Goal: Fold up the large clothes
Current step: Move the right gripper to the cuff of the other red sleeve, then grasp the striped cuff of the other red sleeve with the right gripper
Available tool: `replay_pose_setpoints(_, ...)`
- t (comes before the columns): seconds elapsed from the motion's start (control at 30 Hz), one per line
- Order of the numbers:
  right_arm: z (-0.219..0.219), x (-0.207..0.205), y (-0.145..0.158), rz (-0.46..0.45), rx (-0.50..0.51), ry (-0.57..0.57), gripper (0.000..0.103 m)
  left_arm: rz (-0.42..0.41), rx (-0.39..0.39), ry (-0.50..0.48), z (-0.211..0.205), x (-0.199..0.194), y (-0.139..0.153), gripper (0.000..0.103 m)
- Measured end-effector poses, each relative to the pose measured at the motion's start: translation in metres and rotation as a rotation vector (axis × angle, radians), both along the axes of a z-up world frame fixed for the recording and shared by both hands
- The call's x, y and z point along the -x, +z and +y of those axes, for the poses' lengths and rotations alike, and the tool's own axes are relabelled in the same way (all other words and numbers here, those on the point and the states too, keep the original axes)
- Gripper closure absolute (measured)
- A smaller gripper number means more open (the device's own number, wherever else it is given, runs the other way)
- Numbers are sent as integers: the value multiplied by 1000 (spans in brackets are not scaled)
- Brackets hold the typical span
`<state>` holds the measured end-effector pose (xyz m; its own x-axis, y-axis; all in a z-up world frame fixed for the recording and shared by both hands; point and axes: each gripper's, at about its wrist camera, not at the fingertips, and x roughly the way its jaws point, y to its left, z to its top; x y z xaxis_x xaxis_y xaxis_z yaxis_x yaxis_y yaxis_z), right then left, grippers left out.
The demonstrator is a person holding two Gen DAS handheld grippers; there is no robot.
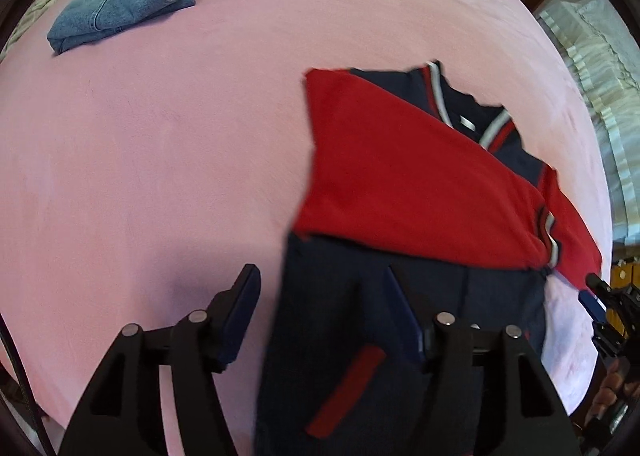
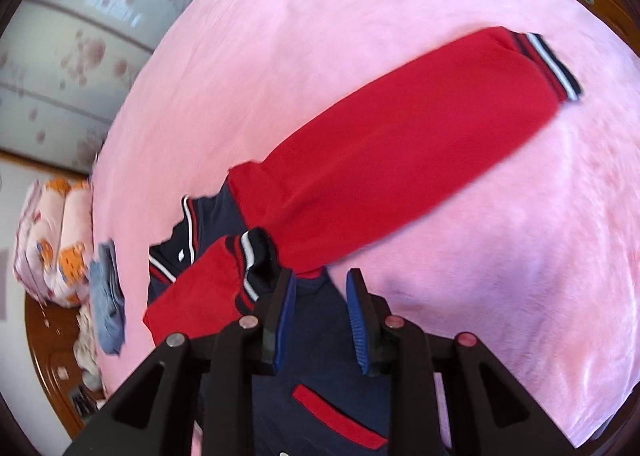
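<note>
Pink plush bedding [image 1: 160, 160] covers the bed, and on it lies a navy varsity jacket [image 1: 460, 296] with red sleeves, one sleeve [image 1: 400, 184] folded across its chest and the other sleeve [image 2: 400, 144] stretched out toward two o'clock in the right wrist view. Folded blue jeans [image 1: 136, 0] lie well apart at ten o'clock in the left wrist view. Over the jacket's navy body the left hand-held gripper [image 1: 320, 304] hangs with its jaws spread wide and pinching nothing, while the right hand-held gripper [image 2: 320, 288] has its jaws parted beside the folded sleeve's striped cuff [image 2: 256, 260], pinching nothing.
</note>
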<state>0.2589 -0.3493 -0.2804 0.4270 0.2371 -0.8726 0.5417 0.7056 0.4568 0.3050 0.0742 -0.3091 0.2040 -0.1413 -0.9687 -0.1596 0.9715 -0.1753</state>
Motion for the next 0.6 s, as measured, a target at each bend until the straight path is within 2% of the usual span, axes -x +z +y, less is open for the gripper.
replay_pose_setpoints(0.17,-30,22,-9,-23,-51,-66,76,-14,39,-69,-44,14,14,29)
replay_pose_setpoints(0.27,-53,31,-21,-6,-99,-97,76,-17,18,-110,-81,16,19,26)
replay_pose_setpoints(0.37,-76,36,-25,19,-107,-104,76,-16,-7,-135,-116,20,28,24)
replay_pose_setpoints(0.47,-105,38,-28,56,-107,-106,76,-18,-15,-136,-150,20,34,24)
replay_pose_setpoints(0.6,-144,39,-29,63,-145,-131,76,-13,8,-126,-187,21,43,24)
